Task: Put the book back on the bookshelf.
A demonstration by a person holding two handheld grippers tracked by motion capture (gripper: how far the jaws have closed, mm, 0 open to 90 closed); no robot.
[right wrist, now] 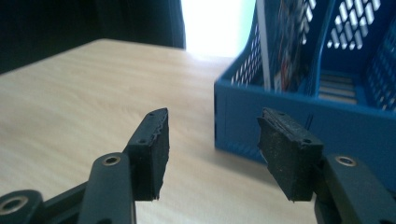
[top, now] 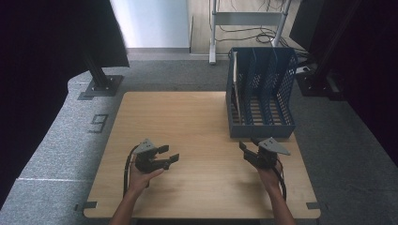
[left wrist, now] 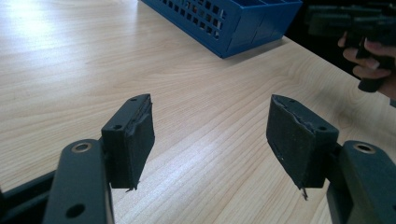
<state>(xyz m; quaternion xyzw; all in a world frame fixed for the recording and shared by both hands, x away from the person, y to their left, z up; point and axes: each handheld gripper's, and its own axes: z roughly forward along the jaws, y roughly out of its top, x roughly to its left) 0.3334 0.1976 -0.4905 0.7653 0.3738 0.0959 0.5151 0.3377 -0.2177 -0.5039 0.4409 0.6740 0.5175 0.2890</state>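
Observation:
A blue mesh file rack (top: pixel 261 91) with upright dividers stands at the table's back right; a thin booklet or magazine (top: pixel 236 84) leans in its leftmost slot. The rack's front corner (right wrist: pixel 289 116) rises just beyond my right gripper (right wrist: pixel 212 154), whose jaws are apart with nothing between them. From above, the right gripper (top: pixel 249 149) hovers a little in front of the rack's front wall. My left gripper (top: pixel 170 154) rests low over the table's front left, open and empty. Its own view has the gripper (left wrist: pixel 210 140) above bare wood, with the rack (left wrist: pixel 233 18) far off.
The wooden table (top: pixel 187 122) has bare room between the two grippers and across its left half. A dark stand base (top: pixel 101 86) sits on the carpet to the left. A metal frame with cables (top: pixel 246 21) stands behind the table.

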